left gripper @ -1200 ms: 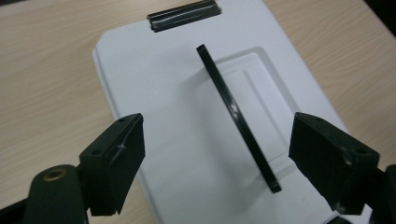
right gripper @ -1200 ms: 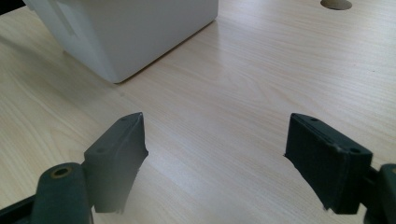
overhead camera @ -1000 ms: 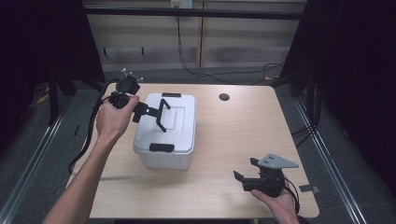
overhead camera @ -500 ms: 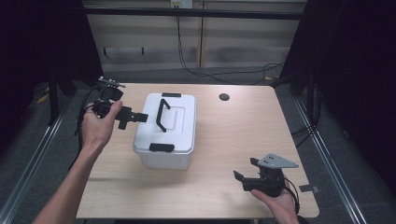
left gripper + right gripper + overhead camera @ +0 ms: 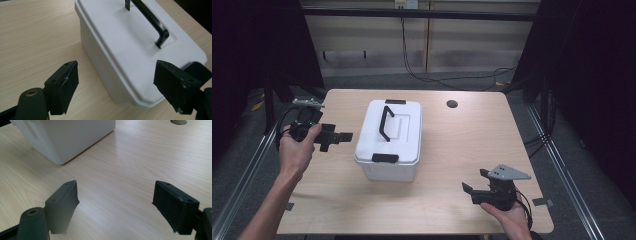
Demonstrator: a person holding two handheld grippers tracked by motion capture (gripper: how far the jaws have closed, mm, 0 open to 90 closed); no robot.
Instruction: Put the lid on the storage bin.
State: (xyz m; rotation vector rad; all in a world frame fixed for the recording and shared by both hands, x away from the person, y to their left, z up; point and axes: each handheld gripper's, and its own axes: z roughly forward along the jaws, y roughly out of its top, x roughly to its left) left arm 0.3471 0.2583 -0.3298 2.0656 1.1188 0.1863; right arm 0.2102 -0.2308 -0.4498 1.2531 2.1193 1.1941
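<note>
Jaws spread wide and holding nothing, the left gripper hovers just beside the left side of the white box with its black handle, mid-tabletop, while the right gripper, jaws equally wide and empty, sits well apart near the front right edge.

From the left gripper, the white box runs off the top edge, its black handle cut there too, and the right jaw covers its near corner. Ahead of the right gripper, the box and the table's round hole are clipped by the top edge.
</note>
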